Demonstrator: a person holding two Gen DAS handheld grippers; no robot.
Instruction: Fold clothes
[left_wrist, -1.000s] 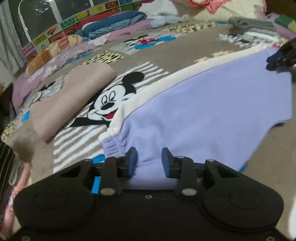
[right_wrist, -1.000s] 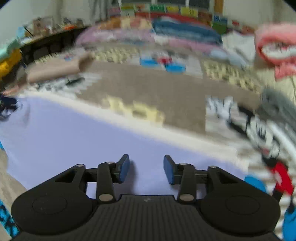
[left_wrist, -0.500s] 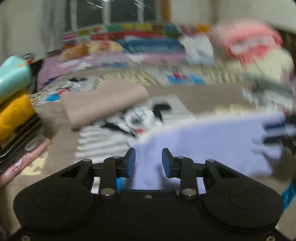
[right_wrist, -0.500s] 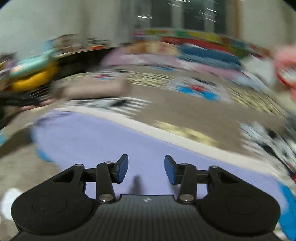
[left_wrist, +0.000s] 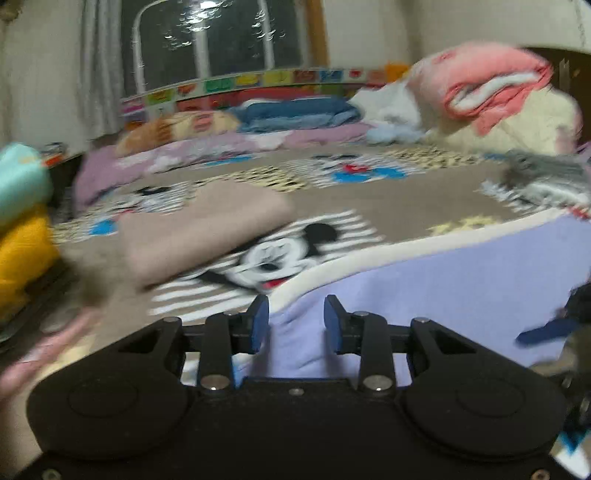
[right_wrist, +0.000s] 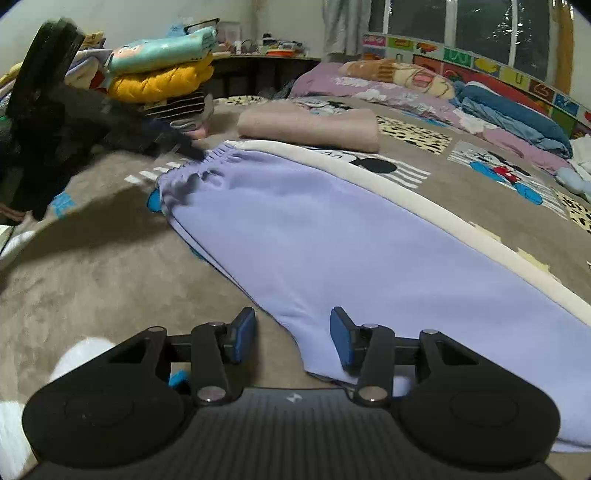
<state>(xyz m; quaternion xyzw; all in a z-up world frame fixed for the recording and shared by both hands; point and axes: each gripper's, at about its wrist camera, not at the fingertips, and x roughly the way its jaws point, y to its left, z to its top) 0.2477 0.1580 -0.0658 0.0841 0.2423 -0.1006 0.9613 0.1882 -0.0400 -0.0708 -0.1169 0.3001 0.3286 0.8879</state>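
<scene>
The lavender sweatpants (right_wrist: 332, 236) with the cream side stripe (right_wrist: 424, 206) are lying flat and doubled over along their length on the Mickey Mouse blanket (right_wrist: 92, 266), the elastic waistband (right_wrist: 195, 170) toward its left side, just in front of the folded beige garment (right_wrist: 310, 125). A second ago both wrist views were sweeping and smeared; now the right view is sharp and the pants are resting smoothed out, so the lengthwise fold is looking finished and a crosswise fold is probably coming next.

The right gripper (right_wrist: 291, 336) is hovering low over the near edge of the pants, its blue pads spread wide; the cloth edge is passing between them but nothing is pinched. The left gripper (left_wrist: 295, 321) is likewise standing open, with lavender fabric lying between its pads; whether the cloth is touching either pad is hard to say. In the right view the left gripper (right_wrist: 192, 149) is showing as a dark blurred shape at the waistband.

The left view is motion-blurred, so that gripper is apparently moving. The right gripper (left_wrist: 546, 328) is appearing there only as a smeared blue streak at the frame's right edge. The leg cuffs are cut off behind the right gripper's body and the frame's right edge, so how evenly the legs are stacked there cannot be judged. A stack of folded clothes (right_wrist: 162, 74) is sitting past the blanket's left edge.
</scene>
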